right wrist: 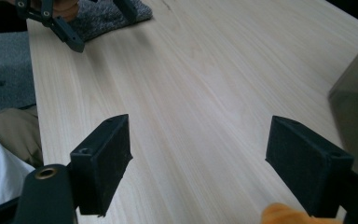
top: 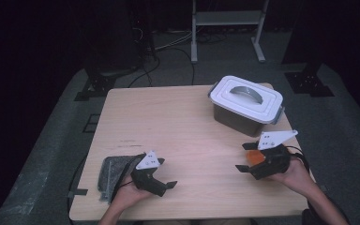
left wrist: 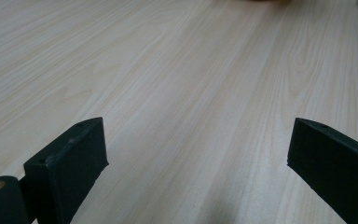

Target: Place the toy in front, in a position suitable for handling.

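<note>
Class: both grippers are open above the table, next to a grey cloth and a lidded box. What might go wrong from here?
1. The cloth overhangs the table edge under the left gripper; a careless pull may drop it.
2. The box sits at the far right edge; a push from the right gripper might slide it off.

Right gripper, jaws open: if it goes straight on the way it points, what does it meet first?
Probably nothing soon: bare light wooden table lies ahead of the right gripper; farther off, roughly, sits the grey felt cloth.
</note>
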`<act>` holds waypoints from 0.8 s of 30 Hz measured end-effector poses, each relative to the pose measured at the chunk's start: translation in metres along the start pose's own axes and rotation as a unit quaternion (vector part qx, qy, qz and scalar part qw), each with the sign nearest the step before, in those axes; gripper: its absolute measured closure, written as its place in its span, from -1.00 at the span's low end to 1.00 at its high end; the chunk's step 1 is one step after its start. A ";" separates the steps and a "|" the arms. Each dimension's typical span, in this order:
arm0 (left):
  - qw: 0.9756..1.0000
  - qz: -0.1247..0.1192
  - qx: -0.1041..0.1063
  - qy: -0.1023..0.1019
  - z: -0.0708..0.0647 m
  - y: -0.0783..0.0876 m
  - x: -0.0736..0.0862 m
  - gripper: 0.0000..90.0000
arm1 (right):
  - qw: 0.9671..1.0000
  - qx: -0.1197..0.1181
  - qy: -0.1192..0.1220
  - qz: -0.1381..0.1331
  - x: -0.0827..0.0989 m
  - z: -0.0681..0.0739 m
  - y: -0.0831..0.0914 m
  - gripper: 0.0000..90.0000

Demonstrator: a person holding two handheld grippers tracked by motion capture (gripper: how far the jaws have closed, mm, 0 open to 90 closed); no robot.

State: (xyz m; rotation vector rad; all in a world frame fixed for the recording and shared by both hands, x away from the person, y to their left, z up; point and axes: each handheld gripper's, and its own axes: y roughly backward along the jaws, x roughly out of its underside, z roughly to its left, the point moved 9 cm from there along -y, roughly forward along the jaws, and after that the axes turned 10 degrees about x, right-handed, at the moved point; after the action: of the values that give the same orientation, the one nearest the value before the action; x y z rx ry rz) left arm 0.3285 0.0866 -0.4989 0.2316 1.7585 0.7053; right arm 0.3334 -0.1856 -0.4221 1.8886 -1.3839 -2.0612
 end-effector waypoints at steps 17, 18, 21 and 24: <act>1.000 -0.005 0.005 0.006 0.000 0.000 -0.001 -0.91 | 0.999 0.039 -0.033 -0.006 0.024 -0.034 0.021 -0.53; 1.000 -0.005 0.005 0.006 0.000 0.000 0.000 -0.91 | 0.998 0.041 -0.036 -0.005 0.025 -0.035 0.021 -0.53; 1.000 -0.004 0.005 0.007 0.000 0.000 0.000 -0.91 | 0.998 0.052 -0.041 -0.005 0.031 -0.041 0.024 -0.53; 1.000 -0.006 0.004 0.007 0.000 0.000 0.000 -0.91 | 0.997 0.061 -0.048 -0.006 0.037 -0.048 0.025 -0.52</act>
State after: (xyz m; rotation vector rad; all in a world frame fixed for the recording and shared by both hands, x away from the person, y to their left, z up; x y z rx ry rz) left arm 0.3290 0.0866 -0.4986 0.2220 1.7748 0.6938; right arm 0.3490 -0.2485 -0.4303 1.8675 -1.5574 -2.1468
